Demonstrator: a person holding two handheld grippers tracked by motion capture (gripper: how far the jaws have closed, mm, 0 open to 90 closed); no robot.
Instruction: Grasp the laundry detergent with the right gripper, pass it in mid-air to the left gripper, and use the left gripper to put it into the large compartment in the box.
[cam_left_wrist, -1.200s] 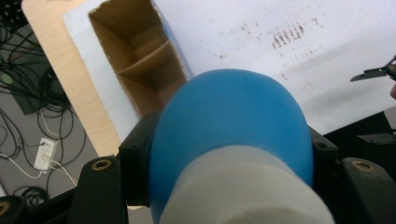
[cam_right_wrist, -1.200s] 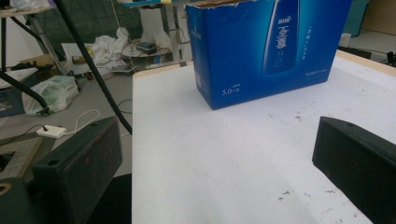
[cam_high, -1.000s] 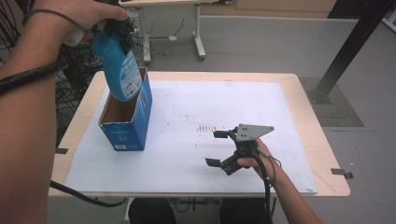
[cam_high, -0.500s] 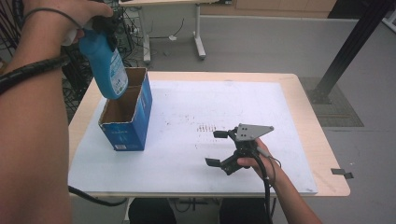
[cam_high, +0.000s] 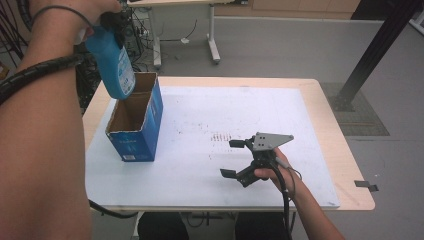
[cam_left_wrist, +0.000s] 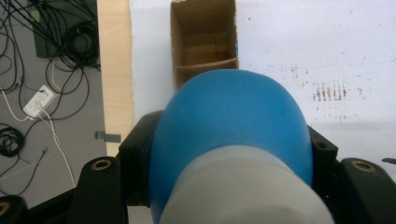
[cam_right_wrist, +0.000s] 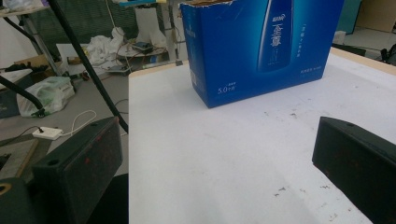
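Observation:
A blue bottle (cam_high: 114, 65) with a white cap hangs bottom-down just over the far end of an open blue cardboard box (cam_high: 136, 122) at the table's left. My left gripper (cam_high: 113, 22) is shut on the bottle's upper part. In the left gripper view the bottle (cam_left_wrist: 231, 116) sits between the black jaws of the left gripper (cam_left_wrist: 231, 156), with the box's brown inside (cam_left_wrist: 204, 42) beyond it. My right gripper (cam_high: 233, 158) rests near the front middle of the white sheet, open, with nothing between its jaws. The right gripper (cam_right_wrist: 219, 158) faces the box's printed side (cam_right_wrist: 261, 51).
A white sheet (cam_high: 200, 120) covers most of the wooden table (cam_high: 345, 150). Dark specks mark the sheet's middle (cam_high: 220, 136). Cables (cam_left_wrist: 56, 56) lie on the floor left of the table. Another table's legs (cam_high: 212, 35) stand behind, and a black post (cam_high: 375, 50) rises at right.
The bottle has come up out of the box's mouth and shifted a little to the left with the left gripper. The right gripper has stayed where it was.

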